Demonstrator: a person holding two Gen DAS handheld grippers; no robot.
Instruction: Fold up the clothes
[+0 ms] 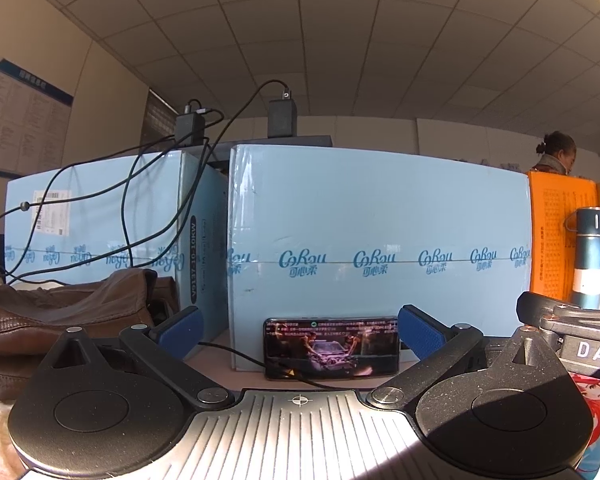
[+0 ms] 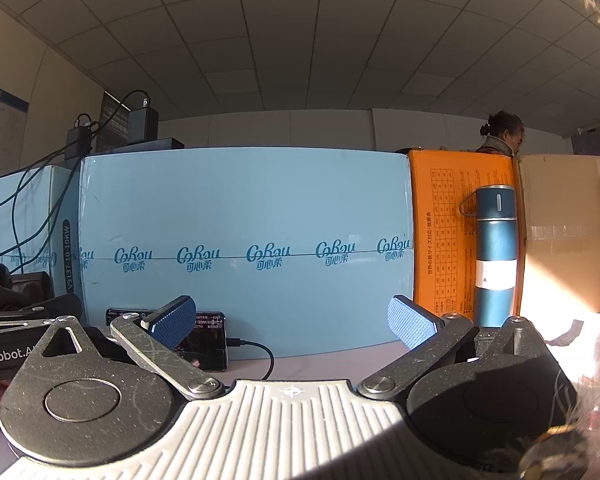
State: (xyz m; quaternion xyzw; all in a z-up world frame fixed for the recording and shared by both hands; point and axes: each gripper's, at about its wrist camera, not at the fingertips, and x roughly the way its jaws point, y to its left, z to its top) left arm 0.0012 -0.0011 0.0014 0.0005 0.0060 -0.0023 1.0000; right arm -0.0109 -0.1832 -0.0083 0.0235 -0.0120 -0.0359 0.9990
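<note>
Both tools lie side by side on the tabletop point(image 2: 324, 354), facing the blue boxes point(image 1: 376, 248) at its far edge. The left gripper point(image 1: 299, 330) and the right gripper point(image 2: 292, 322) have their fingers spread wide, grasping nothing. A brown leather jacket point(image 1: 60, 312) lies crumpled toward the left edge, beside the left gripper.

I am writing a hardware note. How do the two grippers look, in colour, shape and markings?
Both look alike. The left gripper and right gripper each have a pale ribbed plate with a crosshair mark, two round black discs, and dark linkage bars with silver rivets. The fingers carry blue textured pads. The right gripper's metal looks more scratched. No sleeves or hands show.
</note>
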